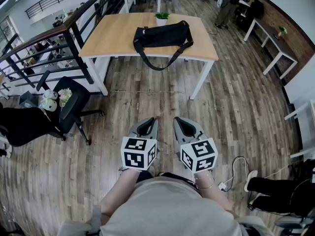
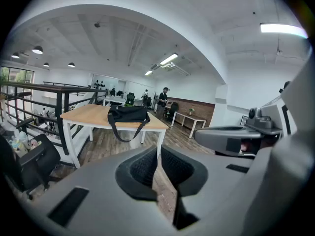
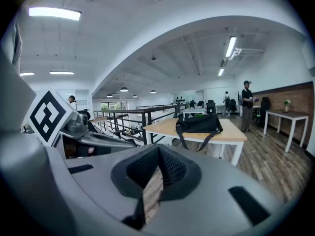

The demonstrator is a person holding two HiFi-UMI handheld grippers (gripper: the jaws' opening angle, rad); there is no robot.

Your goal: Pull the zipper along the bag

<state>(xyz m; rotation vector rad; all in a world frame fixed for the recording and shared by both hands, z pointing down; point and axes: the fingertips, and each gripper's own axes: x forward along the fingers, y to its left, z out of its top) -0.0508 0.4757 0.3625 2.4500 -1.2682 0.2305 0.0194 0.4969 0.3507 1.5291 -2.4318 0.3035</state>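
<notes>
I had both grippers low and close to the body, side by side over the wood floor (image 1: pixel 236 97), well short of the work. The left gripper (image 1: pixel 147 126) had its jaws all but closed, with a thin slit at the tips and only floor showing through. The right gripper (image 1: pixel 184 125) had its jaws fully together, holding no object. The bag (image 1: pixel 162 35), black and long, lay across the far half of the table (image 1: pixel 108 41), well apart from both grippers. Its strap (image 1: pixel 158 63) looped over the near edge and hung in front of the tabletop. I couldn't pick out the zipper from there; it was too small in all three views. A small potted plant (image 1: pixel 161 17) stood just behind the bag, close to touching it. A stretch of floor ran between me and the table. On the left, a black chair (image 1: pixel 74 100) sat beside the dark railing (image 1: pixel 74 26), with a few small things on a second seat (image 1: pixel 51 101) next to it. On the right, a white cable (image 1: pixel 235 170) curled on the floor near my side, and a white side table (image 1: pixel 275 43) stood against the brick wall. A person (image 1: pixel 227 4) stood far back, beyond the table.
</notes>
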